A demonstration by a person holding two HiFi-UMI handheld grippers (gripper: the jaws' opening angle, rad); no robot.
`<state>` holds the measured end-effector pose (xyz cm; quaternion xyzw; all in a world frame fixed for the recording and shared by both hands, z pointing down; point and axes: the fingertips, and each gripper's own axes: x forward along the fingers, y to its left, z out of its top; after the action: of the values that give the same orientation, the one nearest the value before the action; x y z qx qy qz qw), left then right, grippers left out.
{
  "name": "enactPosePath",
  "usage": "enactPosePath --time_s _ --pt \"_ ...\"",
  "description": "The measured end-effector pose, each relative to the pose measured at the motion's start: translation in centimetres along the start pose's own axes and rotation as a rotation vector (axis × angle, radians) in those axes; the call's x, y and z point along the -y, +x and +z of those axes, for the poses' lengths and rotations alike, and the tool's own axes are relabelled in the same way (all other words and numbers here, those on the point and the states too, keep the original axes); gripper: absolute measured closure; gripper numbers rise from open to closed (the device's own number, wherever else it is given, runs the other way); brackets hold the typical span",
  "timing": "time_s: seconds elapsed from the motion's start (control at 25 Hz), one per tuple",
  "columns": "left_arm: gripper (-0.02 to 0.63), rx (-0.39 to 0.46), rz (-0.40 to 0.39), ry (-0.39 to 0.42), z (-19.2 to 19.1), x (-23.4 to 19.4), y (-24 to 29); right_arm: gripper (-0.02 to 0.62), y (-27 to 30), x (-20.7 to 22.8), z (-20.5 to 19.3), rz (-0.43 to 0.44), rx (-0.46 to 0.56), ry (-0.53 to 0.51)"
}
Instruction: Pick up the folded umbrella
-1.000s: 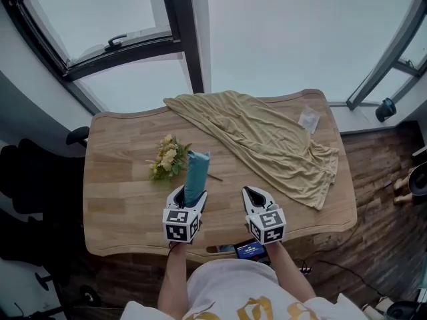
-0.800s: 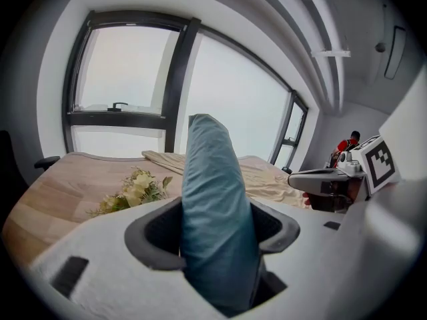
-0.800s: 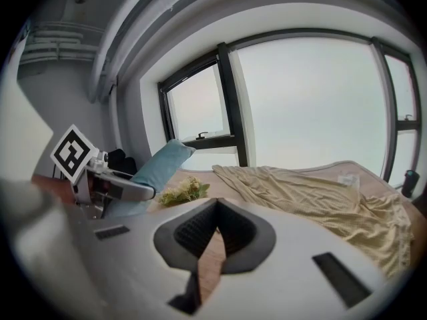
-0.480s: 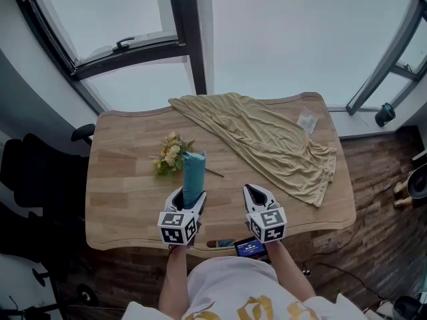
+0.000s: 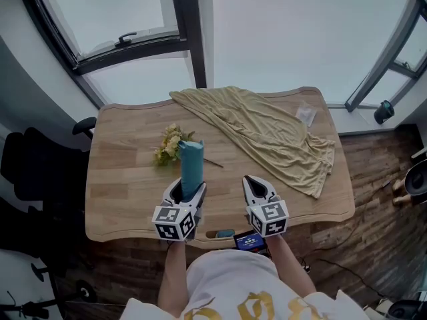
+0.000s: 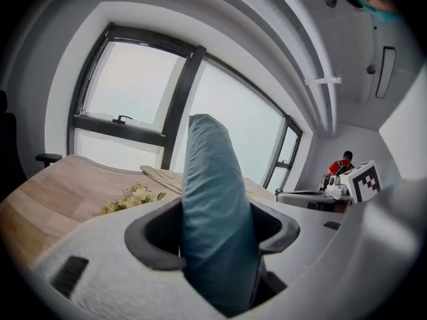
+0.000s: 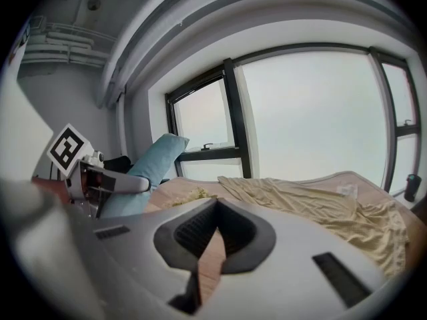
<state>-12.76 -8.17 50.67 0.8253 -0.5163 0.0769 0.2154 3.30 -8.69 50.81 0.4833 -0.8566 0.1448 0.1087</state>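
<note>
The folded umbrella (image 5: pixel 191 167) is a teal sleeve-covered cylinder, held up off the wooden table (image 5: pixel 127 179) and tilted forward. My left gripper (image 5: pixel 183 193) is shut on its lower end; in the left gripper view the umbrella (image 6: pixel 212 212) fills the space between the jaws and rises toward the window. My right gripper (image 5: pixel 256 189) hovers over the table's near edge, shut with nothing in it. From the right gripper view the umbrella (image 7: pixel 148 172) and the left gripper (image 7: pixel 100 185) show at the left; my right gripper (image 7: pixel 213 235) has its jaws closed together.
A small bunch of yellow flowers (image 5: pixel 169 147) lies just beyond the umbrella. An olive cloth (image 5: pixel 267 133) is spread over the table's far right half, with a small clear packet (image 5: pixel 306 117) near it. Big windows (image 5: pixel 280 32) stand behind the table. A black chair (image 5: pixel 33 172) is at the left.
My left gripper has raised the umbrella a little higher and more upright. The right gripper has stayed in about the same place.
</note>
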Motion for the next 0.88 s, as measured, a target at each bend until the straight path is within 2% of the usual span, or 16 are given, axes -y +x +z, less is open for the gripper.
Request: enactPosePath --time_s 0.32,0.88 --pt "0.318 0.038 -0.020 0.006 1.1 1.5 -0.8 0.584 -1.3 0.0 1.1 -0.007 0.033 -0.014" --pt "0.318 0.042 -0.038 0.016 1.3 2.5 -0.9 0.584 -1.2 -0.4 1.3 0.001 0.036 -0.034"
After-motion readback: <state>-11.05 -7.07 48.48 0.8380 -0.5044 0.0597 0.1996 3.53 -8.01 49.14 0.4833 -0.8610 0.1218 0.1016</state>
